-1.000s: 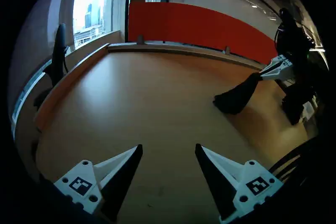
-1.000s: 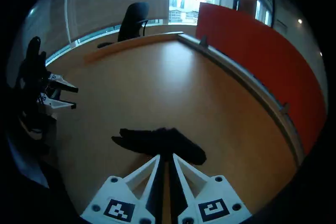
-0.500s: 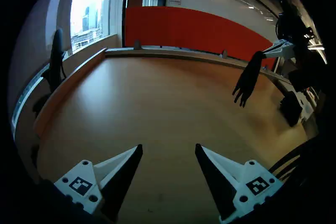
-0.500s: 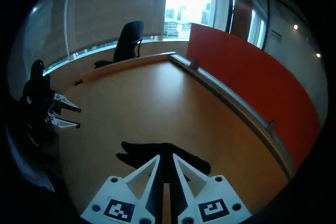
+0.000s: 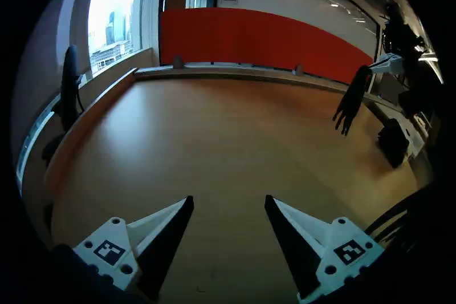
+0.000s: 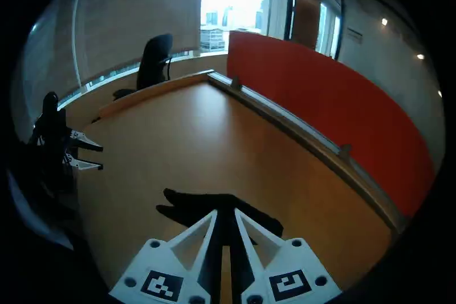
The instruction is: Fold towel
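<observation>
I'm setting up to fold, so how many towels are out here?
1: a dark towel hanging from the right gripper, clear of the desk. Others could lie outside the views.

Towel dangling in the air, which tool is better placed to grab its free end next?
Left, probably. The left tool is open and empty over the table, while the right tool is shut on the dark towel, which hangs from it with its lower end free.
</observation>
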`<state>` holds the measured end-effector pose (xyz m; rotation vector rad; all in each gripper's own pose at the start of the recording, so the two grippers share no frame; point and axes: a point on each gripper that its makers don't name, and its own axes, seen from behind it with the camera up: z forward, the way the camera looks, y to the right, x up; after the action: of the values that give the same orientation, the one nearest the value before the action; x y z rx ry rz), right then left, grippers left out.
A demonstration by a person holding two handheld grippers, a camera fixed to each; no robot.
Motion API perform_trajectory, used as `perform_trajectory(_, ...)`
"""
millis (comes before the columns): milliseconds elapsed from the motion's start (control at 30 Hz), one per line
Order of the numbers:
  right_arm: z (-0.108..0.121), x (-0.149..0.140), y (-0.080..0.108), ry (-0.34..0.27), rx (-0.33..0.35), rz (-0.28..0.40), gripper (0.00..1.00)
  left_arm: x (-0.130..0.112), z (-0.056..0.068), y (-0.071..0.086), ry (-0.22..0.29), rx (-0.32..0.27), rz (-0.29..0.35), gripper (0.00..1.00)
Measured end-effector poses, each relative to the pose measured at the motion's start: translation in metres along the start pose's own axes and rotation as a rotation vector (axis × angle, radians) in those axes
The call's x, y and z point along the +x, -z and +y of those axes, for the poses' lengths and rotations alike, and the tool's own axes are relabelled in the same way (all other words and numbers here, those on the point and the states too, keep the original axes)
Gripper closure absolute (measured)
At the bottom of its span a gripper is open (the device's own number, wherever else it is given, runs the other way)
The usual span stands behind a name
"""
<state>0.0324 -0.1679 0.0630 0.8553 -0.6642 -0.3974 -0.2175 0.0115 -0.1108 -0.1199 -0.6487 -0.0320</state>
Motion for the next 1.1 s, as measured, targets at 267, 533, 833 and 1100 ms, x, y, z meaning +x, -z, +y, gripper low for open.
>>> perform_trajectory(267, 0.055, -0.036, 0.042, -0.045, -0.072, -0.039, 0.94, 0.006, 0.012, -0.005, -0.018, -0.012, -0.005, 0.07)
perform_trajectory(533, 0.109, -0.076, 0.083, -0.086, -0.146, -0.084, 0.94, 0.012, 0.019, -0.009, -0.030, -0.015, -0.010, 0.07)
perform_trajectory(833, 0.160, -0.112, 0.126, -0.115, -0.225, -0.130, 0.95, 0.017, 0.026, -0.012, -0.045, -0.014, -0.017, 0.07)
perform_trajectory(1100, 0.196, -0.135, 0.156, -0.148, -0.279, -0.154, 0.94, 0.022, 0.036, -0.015, -0.056, -0.023, -0.021, 0.07)
